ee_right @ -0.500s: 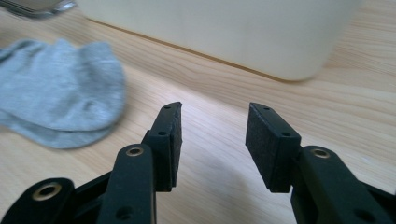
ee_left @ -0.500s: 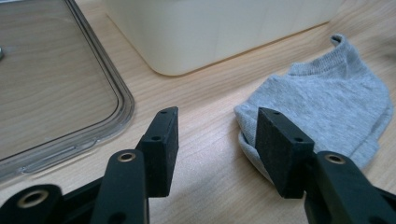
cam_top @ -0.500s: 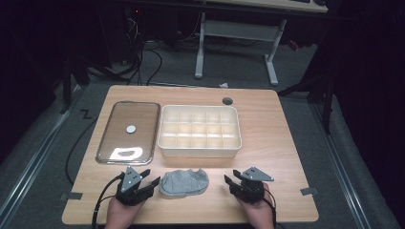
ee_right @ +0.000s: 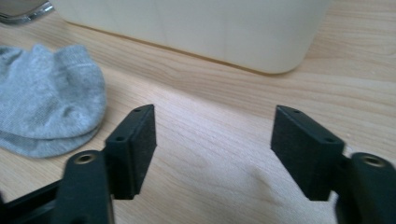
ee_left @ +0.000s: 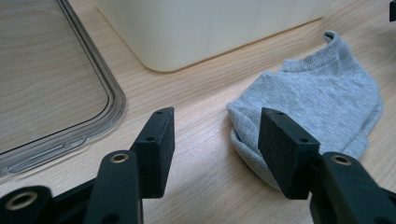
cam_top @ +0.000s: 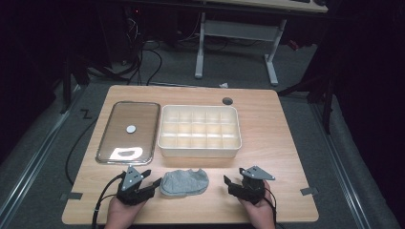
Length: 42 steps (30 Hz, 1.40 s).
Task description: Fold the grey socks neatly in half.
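Grey sock flat on the worktop, near the front edge, between the two tools. Folded or doubled, edges layered at the near end in the left gripper view. Just in front of the cream divided bin, apart from it by a strip of bare wood.

Left tool at the sock's left end, jaws spread apart, nothing between them. In its own view, right jaw over the sock's near edge; touching or just above, cannot tell. Left jaw over bare wood.

Right tool to the right of the sock, clear of it, jaws wide apart and empty. In its own view, bare worktop between the jaws, sock off to the left, bin wall ahead.

Clear lid with a small round white spot, flat on the worktop left of the bin, close beside it. Rim of the lid at the left in the left gripper view. Small dark round hole in the worktop behind the bin.
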### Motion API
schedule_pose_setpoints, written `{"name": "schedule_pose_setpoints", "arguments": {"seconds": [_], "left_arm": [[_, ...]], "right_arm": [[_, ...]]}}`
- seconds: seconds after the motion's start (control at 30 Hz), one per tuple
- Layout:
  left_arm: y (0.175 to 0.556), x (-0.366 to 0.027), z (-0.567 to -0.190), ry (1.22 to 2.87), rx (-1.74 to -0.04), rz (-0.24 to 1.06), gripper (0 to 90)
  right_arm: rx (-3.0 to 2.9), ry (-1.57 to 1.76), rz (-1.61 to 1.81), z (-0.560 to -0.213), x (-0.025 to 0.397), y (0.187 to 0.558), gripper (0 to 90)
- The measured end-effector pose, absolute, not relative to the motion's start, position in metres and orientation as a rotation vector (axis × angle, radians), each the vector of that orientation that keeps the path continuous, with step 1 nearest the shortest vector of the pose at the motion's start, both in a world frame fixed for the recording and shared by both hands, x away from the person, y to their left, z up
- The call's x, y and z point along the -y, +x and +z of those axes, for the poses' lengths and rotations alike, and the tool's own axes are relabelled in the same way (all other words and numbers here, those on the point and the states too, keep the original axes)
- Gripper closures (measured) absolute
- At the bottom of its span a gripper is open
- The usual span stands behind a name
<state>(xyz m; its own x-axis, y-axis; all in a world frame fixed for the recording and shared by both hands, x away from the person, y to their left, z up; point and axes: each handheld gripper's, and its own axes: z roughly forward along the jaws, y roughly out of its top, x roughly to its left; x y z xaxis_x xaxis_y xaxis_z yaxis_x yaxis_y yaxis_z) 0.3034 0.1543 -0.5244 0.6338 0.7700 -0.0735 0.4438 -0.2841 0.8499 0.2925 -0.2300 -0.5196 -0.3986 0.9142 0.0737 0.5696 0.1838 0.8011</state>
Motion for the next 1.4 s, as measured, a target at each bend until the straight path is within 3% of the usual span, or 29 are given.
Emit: {"name": "schedule_pose_setpoints", "arguments": {"seconds": [0.13,0.27,0.63,1.0,1.1,1.13,1.17,1.27,1.4], "left_arm": [[0.302,-0.156,-0.524,1.921,-0.960,0.436,46.6],[0.303,-0.155,-0.524,1.920,-0.959,0.426,46.6],[0.300,-0.148,-0.523,1.934,-0.927,0.395,48.9],[0.308,-0.125,-0.527,1.976,-0.935,0.406,60.0],[0.310,-0.121,-0.528,1.989,-0.935,0.406,66.2],[0.310,-0.119,-0.529,1.997,-0.932,0.409,69.1],[0.310,-0.117,-0.530,2.006,-0.931,0.421,69.1],[0.309,-0.115,-0.530,2.011,-0.935,0.471,86.1],[0.307,-0.116,-0.527,1.983,-0.921,0.495,90.0]], "right_arm": [[-2.073,1.375,1.118,-0.519,0.226,0.294,17.7],[-2.097,1.375,1.135,-0.519,0.225,0.294,15.7],[-2.115,1.344,1.146,-0.517,0.218,0.292,16.2],[-2.244,1.273,1.197,-0.517,0.189,0.295,16.1],[-2.254,1.266,1.213,-0.516,0.185,0.297,23.3],[-2.262,1.253,1.206,-0.517,0.181,0.299,33.0],[-2.262,1.253,1.206,-0.517,0.181,0.299,33.0],[-2.289,1.254,1.210,-0.519,0.173,0.301,52.0],[-2.297,1.275,1.201,-0.521,0.169,0.303,57.2]]}}
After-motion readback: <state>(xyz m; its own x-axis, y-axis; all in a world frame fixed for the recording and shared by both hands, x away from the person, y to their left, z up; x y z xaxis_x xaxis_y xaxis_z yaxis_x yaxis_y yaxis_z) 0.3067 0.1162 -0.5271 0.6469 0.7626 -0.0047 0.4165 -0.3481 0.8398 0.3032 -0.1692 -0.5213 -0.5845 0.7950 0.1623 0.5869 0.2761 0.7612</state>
